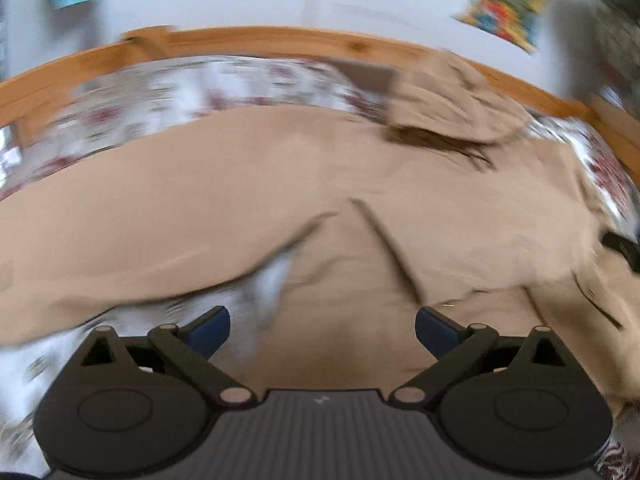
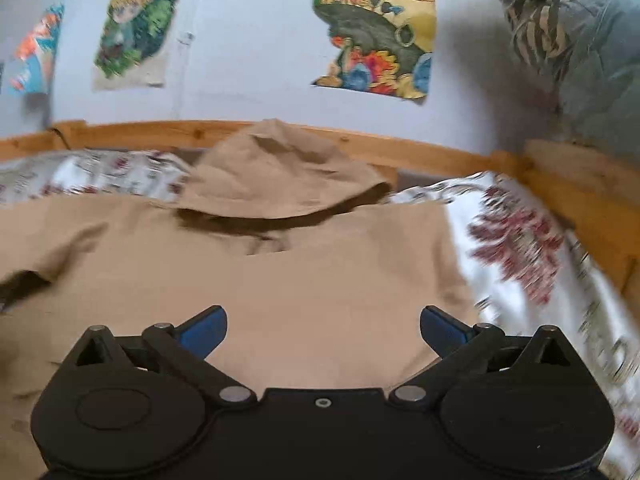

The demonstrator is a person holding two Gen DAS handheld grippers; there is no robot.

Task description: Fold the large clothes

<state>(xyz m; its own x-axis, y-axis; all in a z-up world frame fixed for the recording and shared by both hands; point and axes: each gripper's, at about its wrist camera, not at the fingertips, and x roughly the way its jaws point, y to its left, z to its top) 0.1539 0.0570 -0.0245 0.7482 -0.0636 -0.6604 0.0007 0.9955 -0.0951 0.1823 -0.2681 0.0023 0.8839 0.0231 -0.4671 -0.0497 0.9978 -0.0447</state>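
Both claws spread wide and empty over a tan hooded coat on a bed.

Left gripper (image 1: 322,330) and right gripper (image 2: 323,330): jaws apart, holding nothing. The tan hooded coat (image 2: 280,280) lies flat directly ahead of and under both, probably laid out for folding. Its hood (image 2: 276,176) is bunched beyond the right claw. Floral bedsheet (image 2: 532,248) to the right, wooden bed frame (image 2: 580,184) further out. Left view motion-blurred; coat hem cut off.

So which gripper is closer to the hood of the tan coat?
Right, I think. The right gripper hangs open almost straight below the hood. The left gripper, also open, sits further off, with the hood up to its right.
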